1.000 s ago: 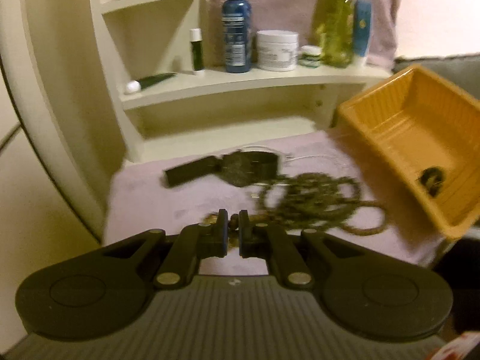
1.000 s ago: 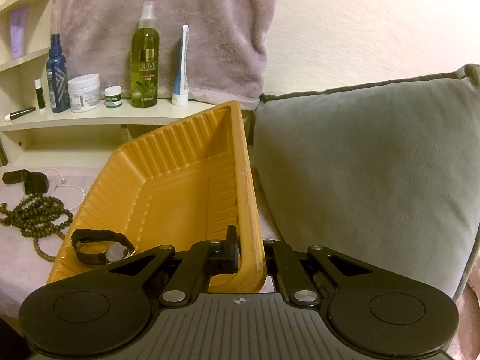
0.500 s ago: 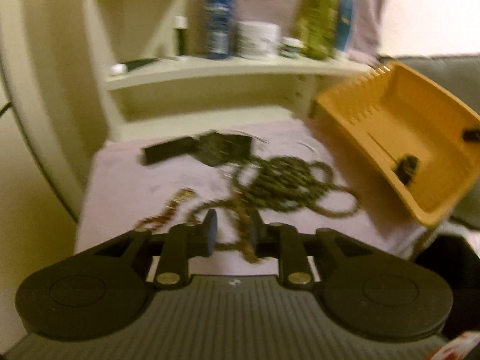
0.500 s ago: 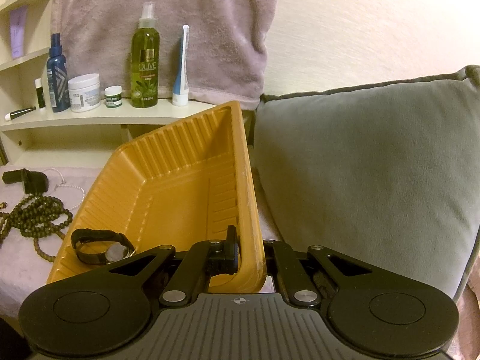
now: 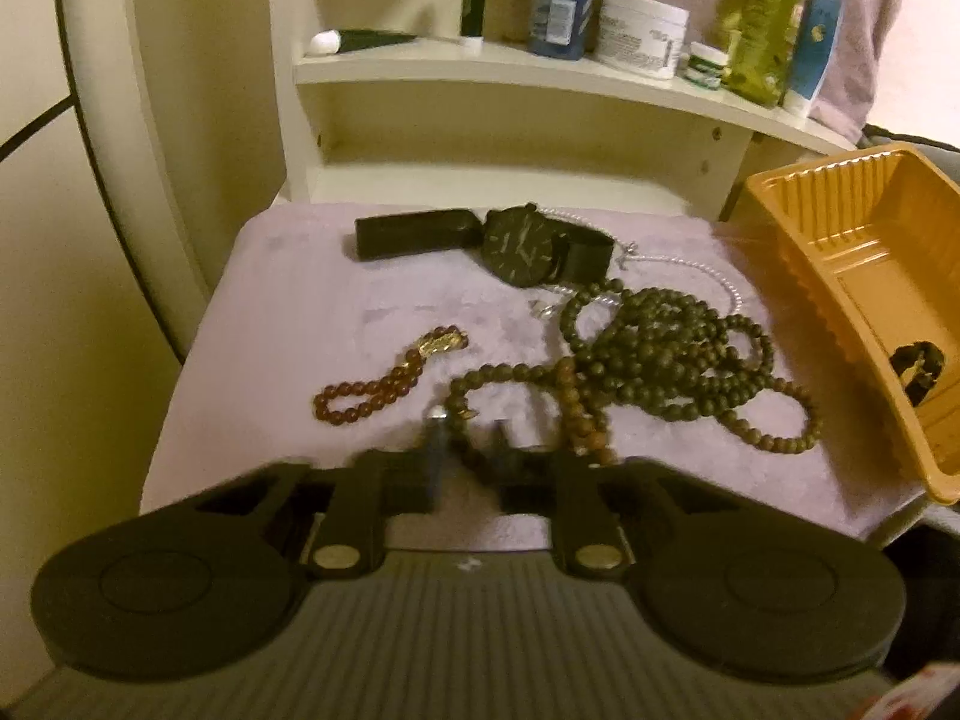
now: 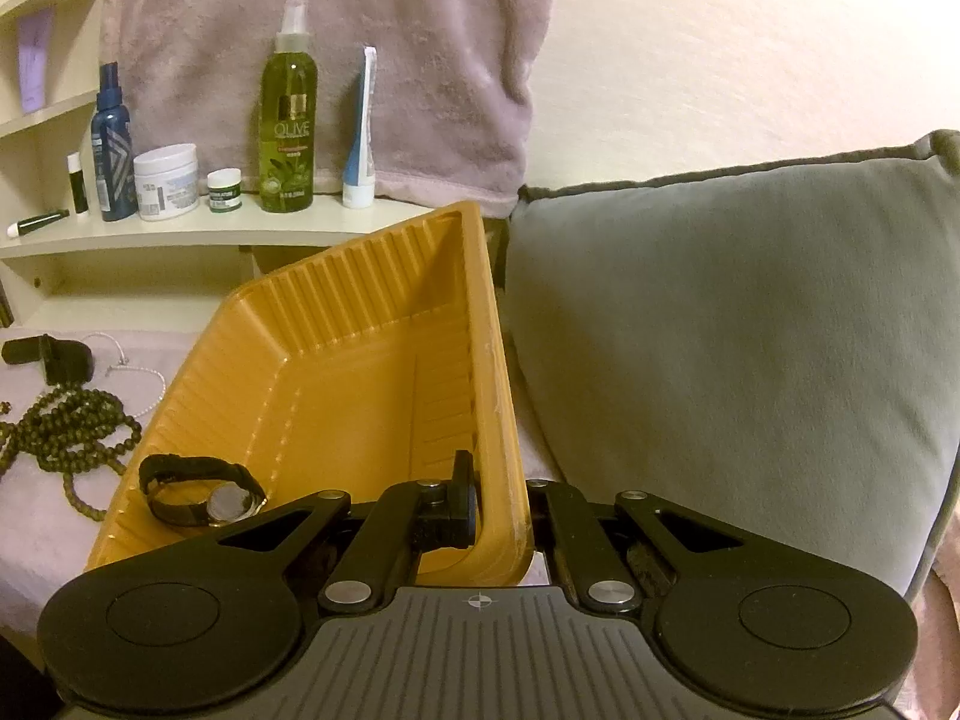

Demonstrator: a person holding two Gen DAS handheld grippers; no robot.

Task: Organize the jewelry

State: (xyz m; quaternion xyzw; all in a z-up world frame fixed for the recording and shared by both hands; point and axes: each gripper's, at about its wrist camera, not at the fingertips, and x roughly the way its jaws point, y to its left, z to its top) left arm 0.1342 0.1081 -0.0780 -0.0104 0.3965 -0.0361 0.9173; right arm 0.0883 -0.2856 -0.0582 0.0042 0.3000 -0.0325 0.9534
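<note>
A pile of dark bead necklace [image 5: 660,360] lies on the pink cloth [image 5: 288,312], and one strand runs down between my left gripper's [image 5: 468,450] jaws. Those jaws are closing, with the pads against that strand. A brown bead bracelet [image 5: 579,414] lies just right of it and a red bead bracelet [image 5: 372,390] to the left. Farther back are a black watch [image 5: 519,243] and a pearl chain [image 5: 708,270]. My right gripper [image 6: 501,492] is shut on the near wall of the yellow tray [image 6: 336,360], which is tilted up. A wristwatch [image 6: 198,495] lies inside it.
A cream shelf [image 5: 540,78] behind the cloth carries several bottles and jars, among them a green spray bottle [image 6: 288,120]. A grey cushion [image 6: 720,330] presses against the tray's right side. A pink towel [image 6: 360,30] hangs on the wall above the shelf.
My left gripper opened wide, sank toward the beads and has narrowed around a dark strand. The red bracelet has come into view. The right gripper and the tray have not moved.
</note>
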